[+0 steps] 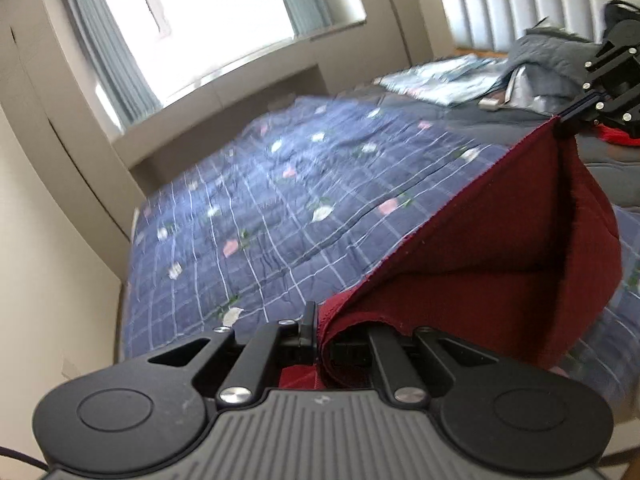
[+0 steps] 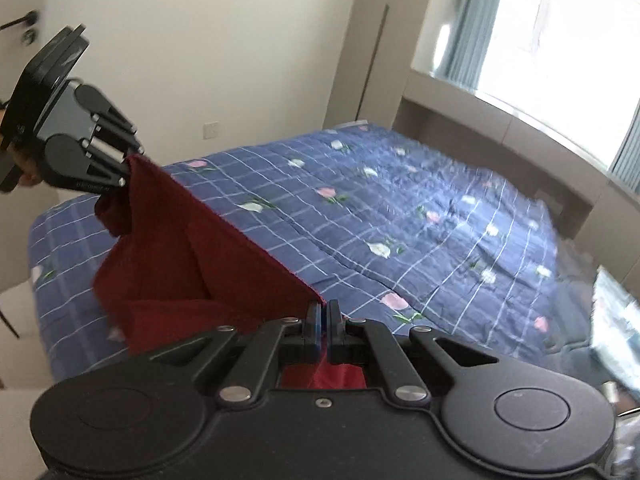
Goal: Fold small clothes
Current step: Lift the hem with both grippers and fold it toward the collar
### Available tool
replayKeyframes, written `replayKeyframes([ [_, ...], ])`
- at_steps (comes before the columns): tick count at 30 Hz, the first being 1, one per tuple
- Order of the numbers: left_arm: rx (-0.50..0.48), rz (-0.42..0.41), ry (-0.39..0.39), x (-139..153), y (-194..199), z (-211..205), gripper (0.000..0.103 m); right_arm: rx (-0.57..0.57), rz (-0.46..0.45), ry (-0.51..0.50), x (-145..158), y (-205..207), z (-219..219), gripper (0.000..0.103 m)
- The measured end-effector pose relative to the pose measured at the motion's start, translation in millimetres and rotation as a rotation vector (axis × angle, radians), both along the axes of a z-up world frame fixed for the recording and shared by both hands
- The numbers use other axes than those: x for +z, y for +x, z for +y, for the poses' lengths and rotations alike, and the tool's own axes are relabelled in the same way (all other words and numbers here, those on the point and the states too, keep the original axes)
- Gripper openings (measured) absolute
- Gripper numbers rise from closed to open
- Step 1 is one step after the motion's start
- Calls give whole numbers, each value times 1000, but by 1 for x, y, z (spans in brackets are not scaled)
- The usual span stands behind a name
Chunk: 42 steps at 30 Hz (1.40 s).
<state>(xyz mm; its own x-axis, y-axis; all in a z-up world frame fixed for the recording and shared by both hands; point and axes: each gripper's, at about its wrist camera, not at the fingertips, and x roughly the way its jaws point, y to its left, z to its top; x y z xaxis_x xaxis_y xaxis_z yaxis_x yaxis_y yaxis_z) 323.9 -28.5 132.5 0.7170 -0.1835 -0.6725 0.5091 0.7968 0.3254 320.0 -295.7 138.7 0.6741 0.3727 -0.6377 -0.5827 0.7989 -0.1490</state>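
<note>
While both tongs pinch it, red garment hangs taut above quilt.

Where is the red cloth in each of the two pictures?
Left wrist view: the red cloth fills the lower right, stretched from the left gripper at bottom centre up to the right gripper at upper right.
Right wrist view: the red cloth is at lower left, running from the right gripper up to the left gripper.
Shared landmark: the blue checked quilt.
</note>
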Motion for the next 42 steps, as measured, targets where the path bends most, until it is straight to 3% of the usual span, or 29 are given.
replayKeyframes([
  [7, 48, 191, -7, -68, 111, -5, 5, -36, 147, 55, -82, 99, -11, 1],
  [11, 48, 267, -9, -104, 151, -4, 8, -55, 194, 85, -123, 122, -17, 1],
  [15, 22, 341, -97, -129, 179, 5, 13, -86, 228, 139, -146, 136, -30, 5],
  [16, 18, 358, -114, -133, 183, 8, 19, -95, 236, 158, -150, 139, -33, 7],
  [18, 12, 370, -147, -137, 188, 14, 43, -127, 253, 198, -156, 141, -41, 30],
  [19, 6, 371, -166, -138, 189, 19, 67, -145, 267, 228, -159, 143, -45, 34],
  [20, 0, 377, -193, -137, 190, 24, 89, -164, 282, 258, -162, 144, -50, 45],
  [21, -1, 378, -221, -135, 192, 28, 96, -184, 296, 288, -163, 145, -54, 58],
  [22, 9, 370, -256, -133, 193, 34, 103, -202, 304, 312, -163, 145, -58, 63],
  [26, 110, 442, -441, -126, 206, 64, 103, -238, 264, 344, -158, 138, -61, 70],
  [30, 212, 464, -583, -126, 209, 87, 103, -153, 196, 299, -149, 113, -42, 70],
  [34, 168, 419, -586, -129, 190, 90, 103, -33, 176, 231, -150, 83, -13, 68],
  [36, 134, 436, -595, -134, 177, 88, 103, -8, 170, 160, -155, 74, 3, 61],
  [39, 77, 443, -588, -143, 157, 83, 103, -13, 165, 85, -167, 70, 16, 57],
  [41, 55, 410, -543, -149, 146, 75, 103, -43, 179, 53, -177, 74, 19, 54],
  [42, 42, 393, -519, -150, 141, 71, 102, -51, 192, 55, -181, 75, 17, 49],
])
